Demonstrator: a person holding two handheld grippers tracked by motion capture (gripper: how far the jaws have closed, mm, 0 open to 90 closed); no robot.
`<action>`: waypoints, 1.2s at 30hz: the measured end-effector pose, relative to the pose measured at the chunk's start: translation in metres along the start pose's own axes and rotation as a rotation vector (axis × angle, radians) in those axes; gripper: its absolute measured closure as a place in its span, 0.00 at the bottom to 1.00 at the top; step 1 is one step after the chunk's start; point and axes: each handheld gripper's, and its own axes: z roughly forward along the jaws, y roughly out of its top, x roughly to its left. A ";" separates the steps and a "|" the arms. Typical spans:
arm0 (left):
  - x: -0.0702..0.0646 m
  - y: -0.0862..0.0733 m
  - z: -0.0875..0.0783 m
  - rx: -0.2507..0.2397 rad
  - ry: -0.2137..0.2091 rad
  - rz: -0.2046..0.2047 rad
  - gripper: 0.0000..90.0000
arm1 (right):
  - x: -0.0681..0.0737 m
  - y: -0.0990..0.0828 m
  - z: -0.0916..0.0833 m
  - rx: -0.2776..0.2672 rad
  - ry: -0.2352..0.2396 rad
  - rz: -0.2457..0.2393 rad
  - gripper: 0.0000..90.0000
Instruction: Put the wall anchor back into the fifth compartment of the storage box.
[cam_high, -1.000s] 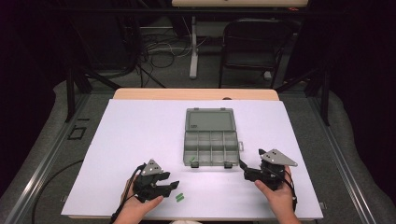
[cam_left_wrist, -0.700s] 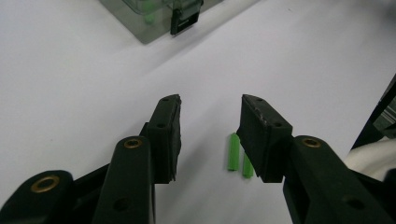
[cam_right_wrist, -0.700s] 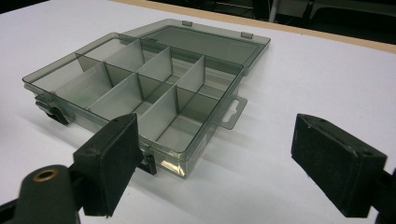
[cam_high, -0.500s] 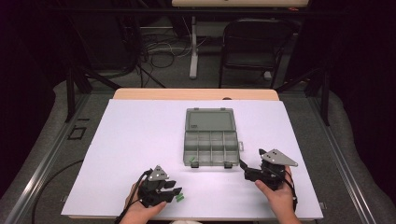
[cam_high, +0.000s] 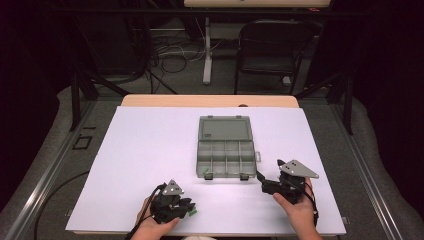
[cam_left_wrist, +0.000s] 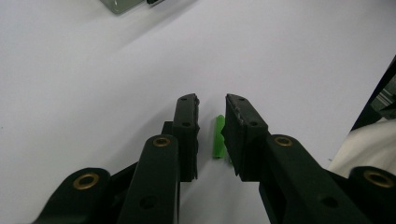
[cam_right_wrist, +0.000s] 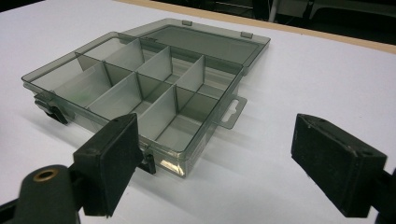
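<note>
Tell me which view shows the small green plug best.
The left gripper view: the green plug lies on the white table between the left tongs, which have just been closing around it. The high view shows a green speck at those tongs.

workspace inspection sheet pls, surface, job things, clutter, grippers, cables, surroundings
surface: white table top, wooden edge at the far side.
job's things: green plug lying between the left gripper's jaws; open compartment box, one small green piece in its near left cell.
clutter: nothing seen.
grippers: left gripper jaws have just been closing around the plug, a gap showing on the left side; right gripper open, facing the box.
cables: cable trailing from the left gripper.
surroundings: dark chair, floor wires.
</note>
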 end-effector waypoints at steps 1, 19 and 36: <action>0.000 0.000 0.001 0.004 0.001 0.002 0.84 | 0.000 0.000 0.000 -0.001 -0.001 0.001 0.17; -0.001 -0.002 0.007 0.032 -0.007 -0.003 0.93 | 0.000 -0.001 0.001 -0.020 -0.004 0.007 0.17; -0.001 -0.002 0.007 0.035 -0.002 -0.005 0.94 | 0.000 -0.001 0.002 -0.021 -0.002 0.005 0.17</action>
